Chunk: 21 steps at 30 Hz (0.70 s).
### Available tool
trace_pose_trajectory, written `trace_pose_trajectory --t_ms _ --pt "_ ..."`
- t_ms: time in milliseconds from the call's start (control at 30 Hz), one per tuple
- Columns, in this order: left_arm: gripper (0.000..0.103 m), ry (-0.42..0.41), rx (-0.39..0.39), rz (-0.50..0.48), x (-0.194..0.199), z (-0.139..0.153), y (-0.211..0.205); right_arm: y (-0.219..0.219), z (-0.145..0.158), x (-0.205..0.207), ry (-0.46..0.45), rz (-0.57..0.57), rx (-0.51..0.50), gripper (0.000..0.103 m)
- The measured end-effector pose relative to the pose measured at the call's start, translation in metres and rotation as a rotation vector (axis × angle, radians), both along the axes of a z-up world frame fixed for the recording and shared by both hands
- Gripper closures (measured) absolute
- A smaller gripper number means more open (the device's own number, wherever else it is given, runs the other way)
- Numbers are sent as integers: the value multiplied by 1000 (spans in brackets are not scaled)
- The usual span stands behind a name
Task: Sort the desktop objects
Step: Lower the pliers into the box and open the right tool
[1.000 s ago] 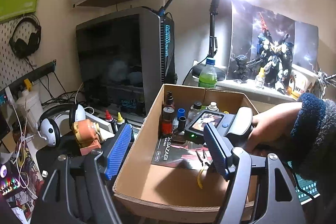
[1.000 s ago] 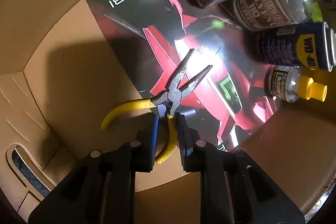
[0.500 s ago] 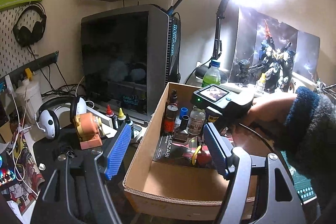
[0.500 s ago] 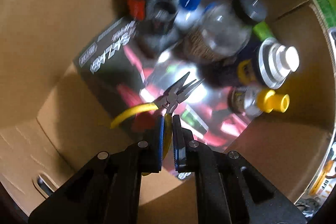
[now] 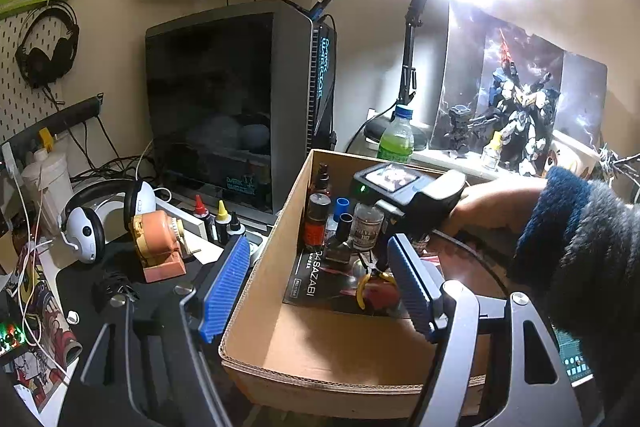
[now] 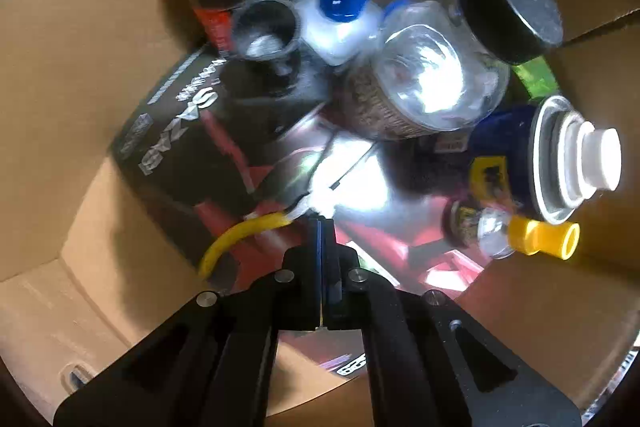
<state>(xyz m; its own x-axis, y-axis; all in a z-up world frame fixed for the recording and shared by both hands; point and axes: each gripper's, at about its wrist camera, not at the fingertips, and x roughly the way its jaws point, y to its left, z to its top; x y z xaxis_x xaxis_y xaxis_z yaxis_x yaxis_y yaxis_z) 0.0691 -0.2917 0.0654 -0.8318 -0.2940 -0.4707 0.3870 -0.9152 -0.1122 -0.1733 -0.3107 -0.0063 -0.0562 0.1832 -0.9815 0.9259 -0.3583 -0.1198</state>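
Over the desk, the left wrist view shows the left gripper (image 5: 320,287) with its two blue fingers spread wide and holding nothing, astride the near left wall of one cardboard box (image 5: 320,355). From the right wrist view, the right gripper (image 6: 321,227) has its fingers pressed together; whether they still pinch the one pair of yellow-handled pliers (image 6: 244,233), which lies on the booklet (image 6: 208,147) in the box beside six or so bottles and cans, cannot be told.

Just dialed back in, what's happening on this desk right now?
A person is sorting desk clutter into a cardboard box. The right tongs, inside the box, are shut, seemingly on one handle of the yellow-handled pliers, low over a glossy booklet on the box floor. Bottles and a spray can crowd the back. The left tongs hang open at the box's near edge, holding nothing.
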Motion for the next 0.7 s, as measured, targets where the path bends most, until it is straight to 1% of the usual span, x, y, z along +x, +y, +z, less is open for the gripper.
trace_pose_trajectory --t_ms 200,300,400,467,633,667,700 --pt "31 0 1 2 0 -1 0 3 11 -4 -1 5 45 102" --pt "31 -3 -9 5 0 -1 2 3 10 -2 11 10 58 102" --pt "31 -8 -4 -3 -2 -2 4 -1 17 0 -18 7 16 102" --pt "31 -11 -5 -7 -3 -2 6 -5 15 4 -31 8 -9 102" --pt "31 -6 -13 -27 -4 1 17 -2 25 3 7 -15 -63 102" --pt "31 -4 -19 -31 -4 2 19 1 31 4 21 -17 -83 102" --pt "31 -3 -28 -38 -5 4 24 7 44 5 36 -18 -112 102"
